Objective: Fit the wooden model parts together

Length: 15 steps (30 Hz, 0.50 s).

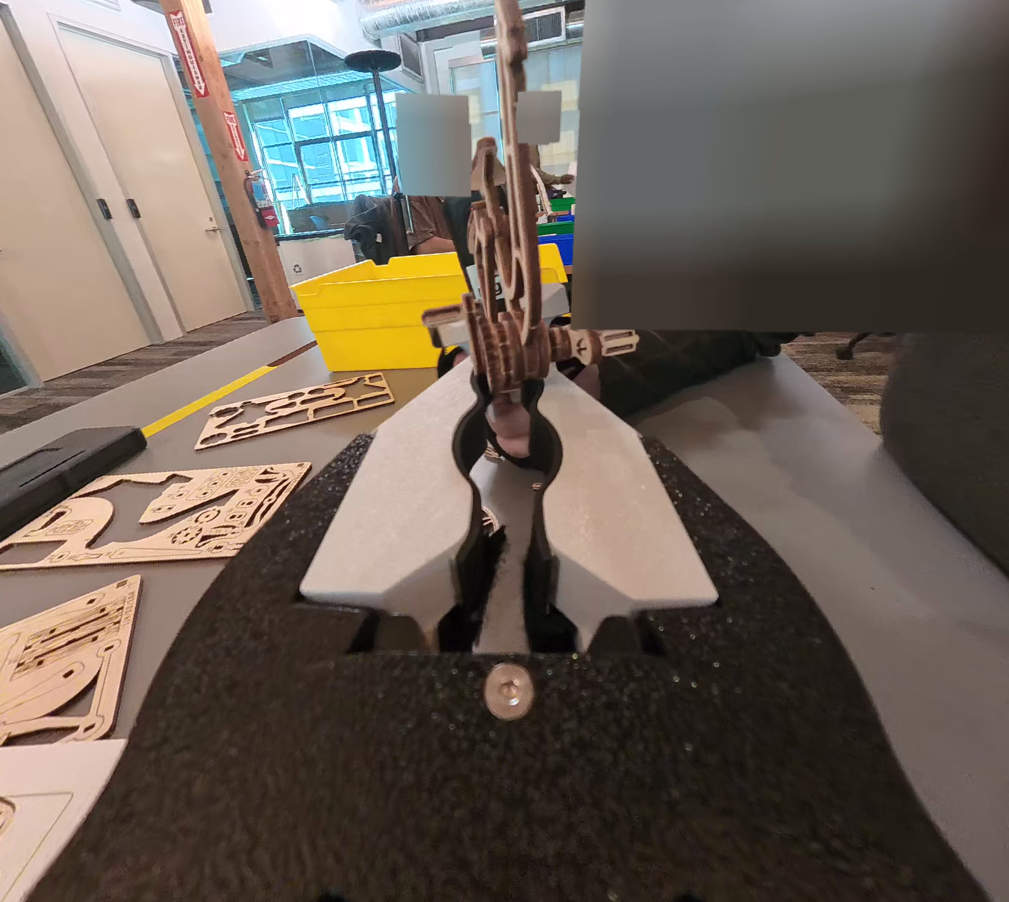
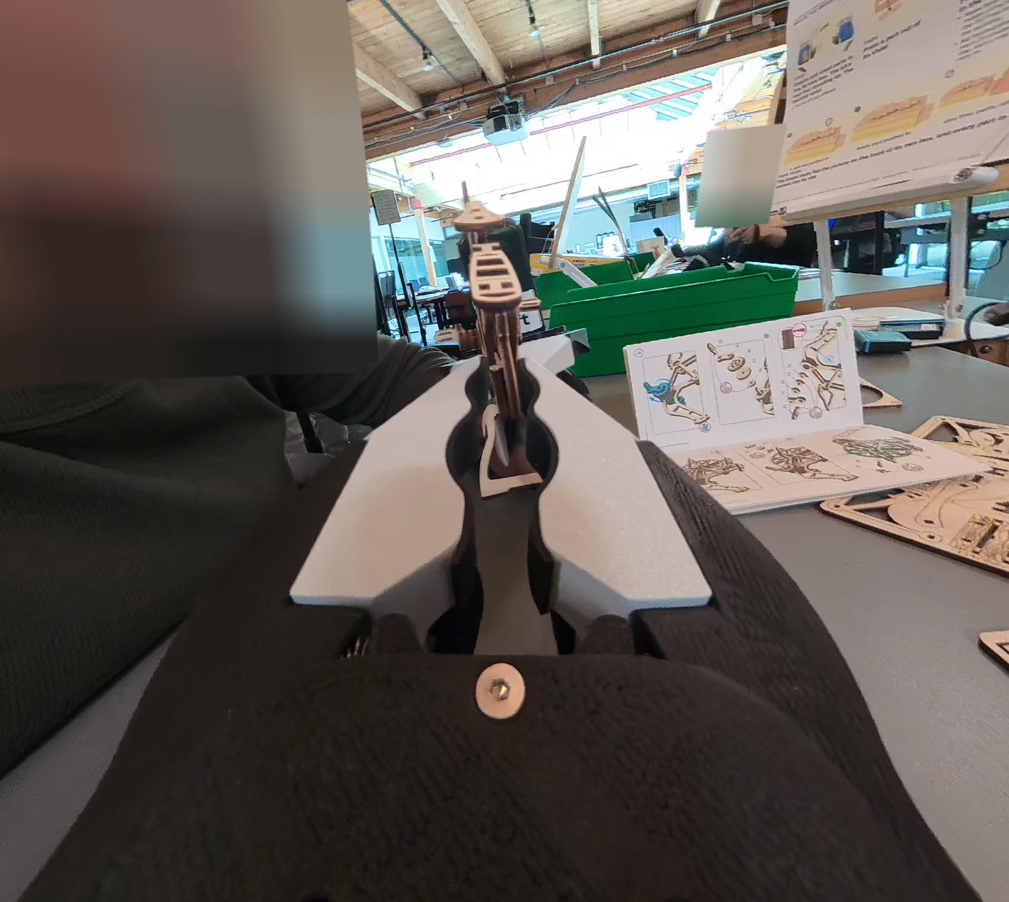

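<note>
The wooden model [image 1: 505, 242] is a tall, thin assembly of laser-cut parts with a geared axle [image 1: 568, 346] running across its base. In the left wrist view it stands upright above my left gripper [image 1: 505, 384], which is shut on its lower end. In the right wrist view my right gripper [image 2: 499, 379] is shut on the same model [image 2: 491, 286], seen edge-on, with a slotted flat piece on top. The left gripper's white finger [image 2: 551, 351] shows just behind the model. Both grippers hold the model above the grey table [image 1: 764, 466].
Several punched-out wooden sheets [image 1: 158, 515] lie at the left, with a yellow bin [image 1: 382, 319] behind them. An open instruction booklet [image 2: 764, 411], more wooden sheets [image 2: 928, 510], a green bin [image 2: 671, 313] and an instruction stand [image 2: 901, 29] are at the right. A person's dark sleeve [image 2: 109, 493] is close by. Only a small space, under 4 cm, lies between the two pairs of fingers.
</note>
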Each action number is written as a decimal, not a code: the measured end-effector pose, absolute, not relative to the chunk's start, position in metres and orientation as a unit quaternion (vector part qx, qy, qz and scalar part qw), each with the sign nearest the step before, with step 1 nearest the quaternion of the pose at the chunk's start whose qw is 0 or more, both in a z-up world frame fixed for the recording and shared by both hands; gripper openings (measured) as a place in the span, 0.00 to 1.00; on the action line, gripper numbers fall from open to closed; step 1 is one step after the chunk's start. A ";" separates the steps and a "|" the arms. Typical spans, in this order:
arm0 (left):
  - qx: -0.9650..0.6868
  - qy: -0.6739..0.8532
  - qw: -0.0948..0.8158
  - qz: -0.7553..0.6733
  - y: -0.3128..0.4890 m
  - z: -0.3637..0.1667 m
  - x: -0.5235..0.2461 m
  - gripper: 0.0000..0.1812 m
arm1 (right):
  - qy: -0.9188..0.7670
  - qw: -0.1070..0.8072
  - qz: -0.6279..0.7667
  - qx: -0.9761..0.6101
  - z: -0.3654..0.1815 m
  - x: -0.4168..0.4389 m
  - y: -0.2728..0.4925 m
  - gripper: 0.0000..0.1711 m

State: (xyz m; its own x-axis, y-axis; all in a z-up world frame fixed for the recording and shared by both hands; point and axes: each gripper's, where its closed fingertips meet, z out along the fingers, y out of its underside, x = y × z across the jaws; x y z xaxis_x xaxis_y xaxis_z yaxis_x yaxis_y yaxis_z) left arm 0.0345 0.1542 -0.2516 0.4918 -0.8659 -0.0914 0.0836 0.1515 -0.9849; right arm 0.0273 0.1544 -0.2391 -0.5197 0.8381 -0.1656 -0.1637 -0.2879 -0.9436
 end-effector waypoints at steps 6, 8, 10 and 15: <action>-0.541 0.362 0.670 -0.356 0.152 -0.251 0.035 0.04 | -0.495 0.362 0.713 -0.341 -0.239 0.028 0.152 0.04; -0.538 0.363 0.675 -0.351 0.151 -0.251 0.035 0.05 | -0.496 0.369 0.709 -0.339 -0.239 0.028 0.152 0.04; -0.532 0.363 0.681 -0.349 0.151 -0.249 0.034 0.09 | -0.496 0.374 0.707 -0.338 -0.239 0.028 0.153 0.04; -0.524 0.366 0.687 -0.346 0.148 -0.248 0.035 0.10 | -0.506 0.386 0.697 -0.331 -0.239 0.029 0.150 0.04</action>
State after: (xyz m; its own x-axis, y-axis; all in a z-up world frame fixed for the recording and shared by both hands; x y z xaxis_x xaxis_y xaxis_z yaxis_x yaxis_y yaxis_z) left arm 0.0346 0.1485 -0.2479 0.4919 -0.8593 -0.1402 0.0919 0.2114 -0.9731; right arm 0.0286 0.1502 -0.2391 -0.4830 0.8726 -0.0720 -0.2022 -0.1911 -0.9605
